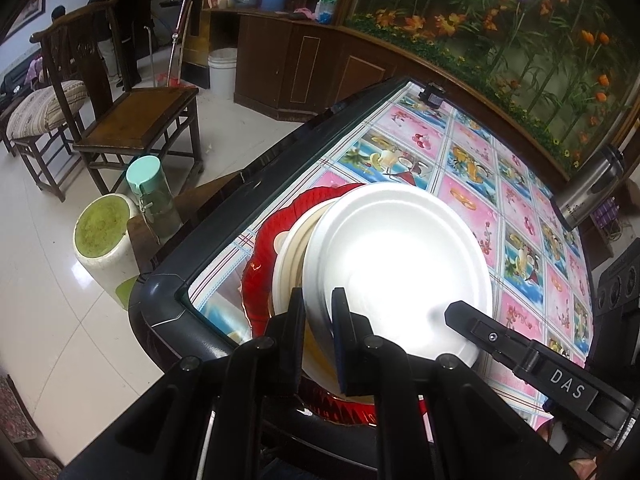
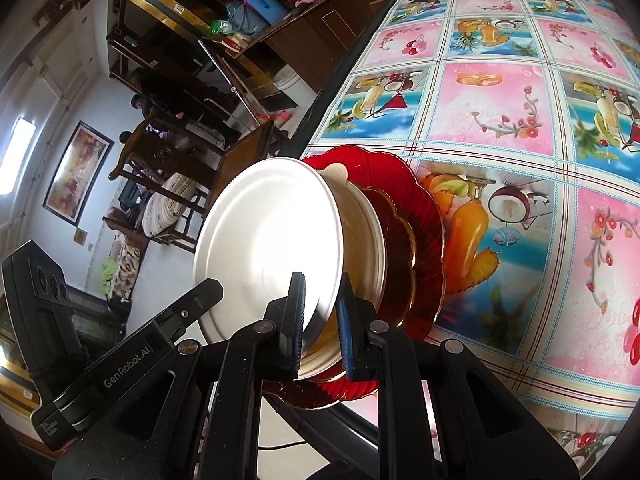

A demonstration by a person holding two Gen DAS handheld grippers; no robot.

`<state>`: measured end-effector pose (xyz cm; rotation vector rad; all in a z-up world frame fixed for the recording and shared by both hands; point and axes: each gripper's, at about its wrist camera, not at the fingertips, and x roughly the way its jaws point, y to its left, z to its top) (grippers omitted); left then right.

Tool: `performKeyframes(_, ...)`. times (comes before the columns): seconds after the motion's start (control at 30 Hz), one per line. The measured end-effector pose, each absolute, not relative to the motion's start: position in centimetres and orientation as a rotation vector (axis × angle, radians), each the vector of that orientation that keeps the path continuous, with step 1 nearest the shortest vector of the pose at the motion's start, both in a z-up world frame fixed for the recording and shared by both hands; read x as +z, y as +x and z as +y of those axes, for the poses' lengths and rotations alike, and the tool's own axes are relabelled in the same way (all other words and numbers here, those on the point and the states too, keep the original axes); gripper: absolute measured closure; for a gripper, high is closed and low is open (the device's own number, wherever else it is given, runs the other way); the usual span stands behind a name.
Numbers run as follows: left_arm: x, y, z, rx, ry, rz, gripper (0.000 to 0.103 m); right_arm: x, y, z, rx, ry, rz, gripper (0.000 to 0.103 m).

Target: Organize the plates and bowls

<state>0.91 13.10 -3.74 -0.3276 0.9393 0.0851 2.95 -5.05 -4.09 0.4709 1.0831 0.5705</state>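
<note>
Several dishes are already gathered into one pile near the near left corner of the counter (image 1: 472, 184), which is covered by a glossy cloth printed with pink and blue fruit squares. Uppermost is a round white plate (image 1: 400, 256), apparently of foam or paper, and it is pinched at its near rim by both claws. The left claw (image 1: 318, 312) is closed on that rim, one pad above and one below, and the right claw (image 2: 320, 308) is closed on the same rim a little further right. The plate is seen tilted over the pile rather than lying flat, so it is judged not yet fully seated. Directly beneath it a cream, shallow bowl-like dish with a small tab on its rim (image 1: 290, 248) is nested, and below that an amber-edged scalloped glass plate (image 2: 394, 236) rests on a larger red ribbed glass plate (image 2: 430, 216) that lies on the cloth.

No other plate or bowl is seen on the visible part of the counter, so the sorting is judged nearly complete; what remains appears to be settling the white plate and releasing it. A steel flask (image 1: 596, 184) stands at the far right edge, well apart from the pile.
</note>
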Motion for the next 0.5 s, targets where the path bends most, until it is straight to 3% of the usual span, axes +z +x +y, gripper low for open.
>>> performKeyframes(0.5, -3.81, 0.76, 13.24, 0.088, -0.321, 0.940, 0.091, -4.26, 3.02, -4.97, 0.580, 0.483, 1.087, 0.087)
